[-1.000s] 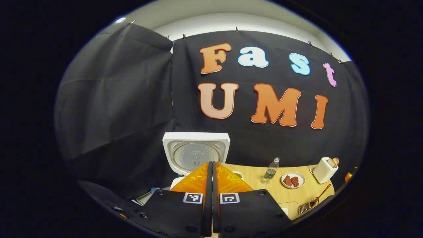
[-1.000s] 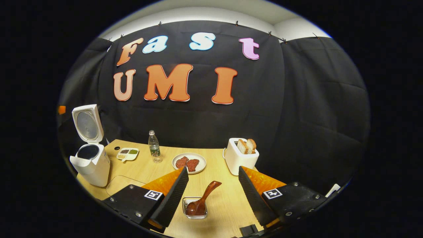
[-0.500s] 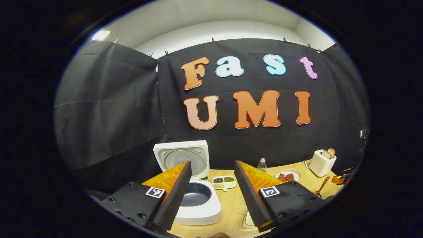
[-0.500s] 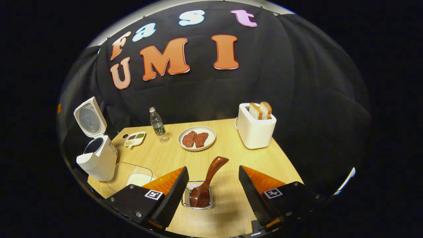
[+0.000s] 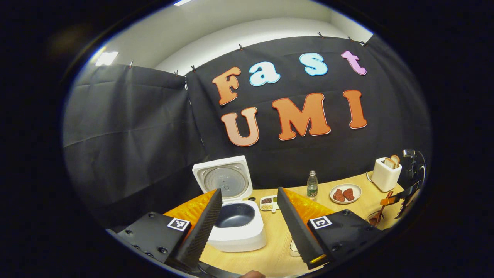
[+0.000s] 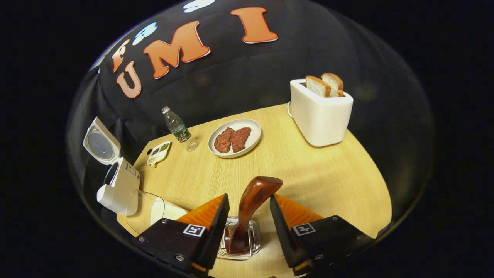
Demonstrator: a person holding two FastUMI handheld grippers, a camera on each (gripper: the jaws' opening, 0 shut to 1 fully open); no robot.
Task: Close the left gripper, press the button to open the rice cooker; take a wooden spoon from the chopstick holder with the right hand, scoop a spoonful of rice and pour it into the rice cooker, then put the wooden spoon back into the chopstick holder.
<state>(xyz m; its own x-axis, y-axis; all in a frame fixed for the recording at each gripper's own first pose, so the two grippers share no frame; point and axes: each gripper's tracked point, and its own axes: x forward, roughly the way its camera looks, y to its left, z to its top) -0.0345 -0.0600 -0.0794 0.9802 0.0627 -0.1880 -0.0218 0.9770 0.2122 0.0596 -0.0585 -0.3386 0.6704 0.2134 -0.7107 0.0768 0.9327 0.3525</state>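
Rice cooker (image 5: 237, 227): at the left end of the surface (image 6: 308, 170), lid (image 5: 224, 179) swung up and standing upright, dark inner pot exposed.
Left gripper (image 5: 251, 227): fingers spread wide apart, nothing between them, raised in front of the open rice cooker.
Divided dish (image 6: 158, 152): just right of the rice cooker, small portions in its compartments.
Clear container (image 6: 152, 210): near the front edge, beside the rice cooker; white contents inside, presumably the rice.
Bottle (image 6: 176, 127): upright near the back edge, between divided dish and plate.
Plate (image 6: 252, 133): two reddish-brown pieces lying on it.
Chopstick holder (image 6: 241, 243): small wire basket near the front edge.
Wooden spoon (image 6: 249, 210): bowl down in the chopstick holder, handle leaning up and to the right.
Right gripper (image 6: 247, 227): open, one finger on each side of the wooden spoon handle, not touching it.
Toaster (image 6: 322, 116): at the right rear, two bread slices standing up out of the slots.
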